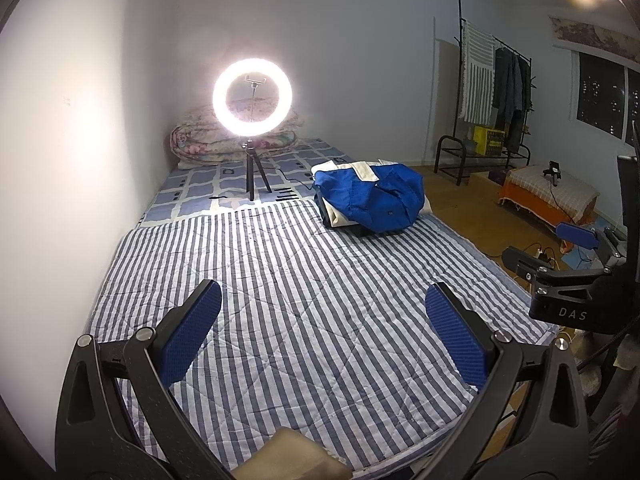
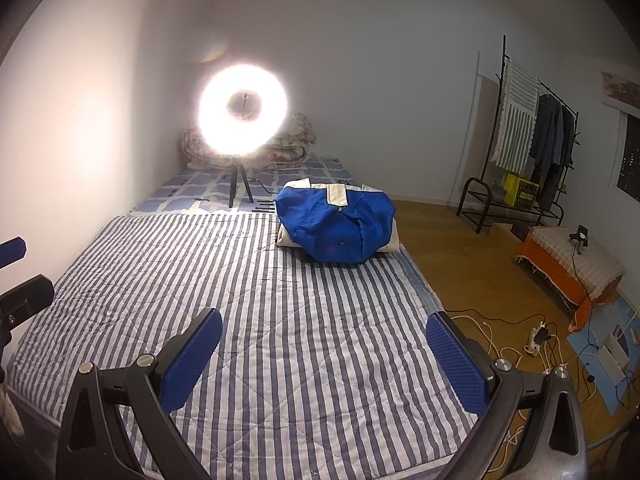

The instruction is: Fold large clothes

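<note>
Blue with cream trim, the folded jacket point(image 2: 337, 225) lay on top of a small stack of clothes at the far right part of the striped quilt point(image 2: 248, 304), near the bed's edge and just in front of the ring light point(image 2: 243, 110) on its tripod. The left gripper point(image 1: 322, 332) hovered above the quilt, fingers spread wide — nothing between them. The right gripper point(image 2: 324, 356) was likewise wide open and empty, well apart from the jacket.

Black gripper frames, silver screws, blue textured fingers point(image 1: 192, 332), "DAS" marking.
</note>
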`<state>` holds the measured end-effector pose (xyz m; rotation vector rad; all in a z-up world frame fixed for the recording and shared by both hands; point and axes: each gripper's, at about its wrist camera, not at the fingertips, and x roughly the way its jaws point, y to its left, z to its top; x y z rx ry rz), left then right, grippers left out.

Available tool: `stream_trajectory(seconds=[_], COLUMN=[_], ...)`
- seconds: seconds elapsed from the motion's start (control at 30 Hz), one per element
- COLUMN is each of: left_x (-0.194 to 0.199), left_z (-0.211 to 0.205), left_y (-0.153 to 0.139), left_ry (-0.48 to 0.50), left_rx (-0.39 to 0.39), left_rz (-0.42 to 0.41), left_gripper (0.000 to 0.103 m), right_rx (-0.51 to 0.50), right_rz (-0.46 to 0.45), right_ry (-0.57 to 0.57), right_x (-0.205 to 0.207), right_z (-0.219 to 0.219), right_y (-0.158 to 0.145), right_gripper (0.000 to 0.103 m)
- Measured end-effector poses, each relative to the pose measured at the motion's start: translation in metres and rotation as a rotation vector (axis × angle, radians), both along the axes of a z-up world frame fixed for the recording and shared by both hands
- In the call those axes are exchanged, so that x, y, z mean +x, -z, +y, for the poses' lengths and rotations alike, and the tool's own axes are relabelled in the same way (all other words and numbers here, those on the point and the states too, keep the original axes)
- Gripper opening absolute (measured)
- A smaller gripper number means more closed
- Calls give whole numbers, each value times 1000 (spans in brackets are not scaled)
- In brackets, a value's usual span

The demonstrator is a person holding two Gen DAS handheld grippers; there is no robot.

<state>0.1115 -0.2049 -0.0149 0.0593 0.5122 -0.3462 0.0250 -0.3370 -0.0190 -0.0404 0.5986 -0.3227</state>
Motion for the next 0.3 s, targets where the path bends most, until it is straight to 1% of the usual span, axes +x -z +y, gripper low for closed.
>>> stream_trajectory(seconds=[0.1, 0.3], left_x=[-1, -3], left_z=[1, 1], left_y=[0, 1], left_ry=[3, -1], left_rx=[4, 12], left_rz=[-19, -30], left_gripper=[103, 103], right_rx=[0, 8], right_rz=[3, 4], right_ry=[-1, 3], right_x=[0, 1], right_z=[1, 0], right_y=[0, 1], right_gripper=[103, 103])
